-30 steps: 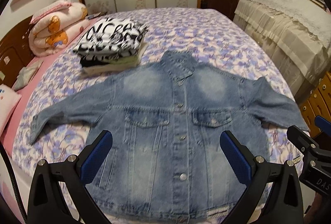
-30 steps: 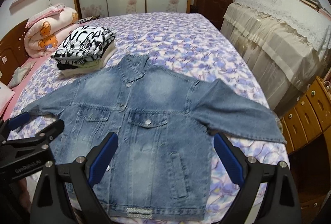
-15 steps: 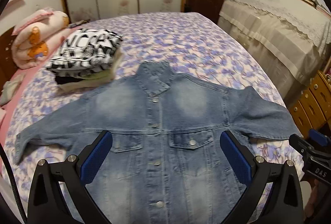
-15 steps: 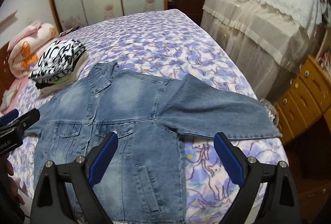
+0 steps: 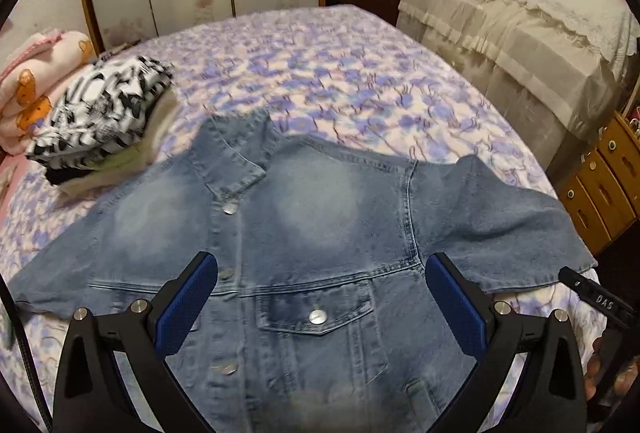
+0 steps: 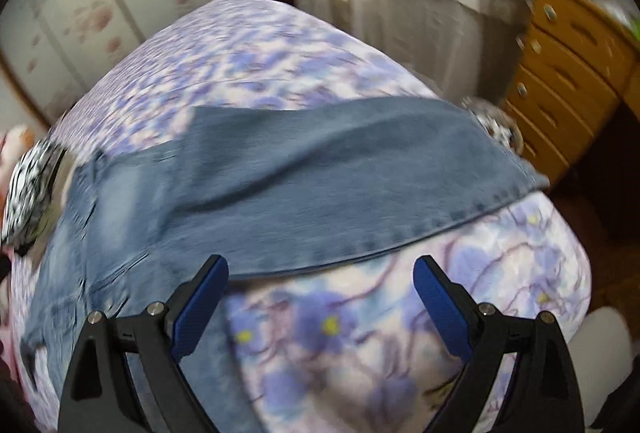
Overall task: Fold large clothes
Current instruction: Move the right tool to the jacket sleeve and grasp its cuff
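Jacket: faded blue denim jacket lies front-up, buttoned, flat on the purple-flowered bedspread.
Heading: collar points to the far end of the bed, hem toward the cameras; sleeves stretch out to either side, so the long axis runs left to right across the bed.
Right sleeve: spread toward the bed's right edge, cuff near the wooden drawer unit (right view is motion-blurred).
Left gripper: blue-padded jaws spread wide, holding nothing, over the chest pocket.
Right gripper: jaws wide apart, empty, just short of the sleeve's lower seam, bedspread between them.
Neighbours: stack of folded clothes topped with black-and-white print just beside the left shoulder; pink bear-print quilt behind it.
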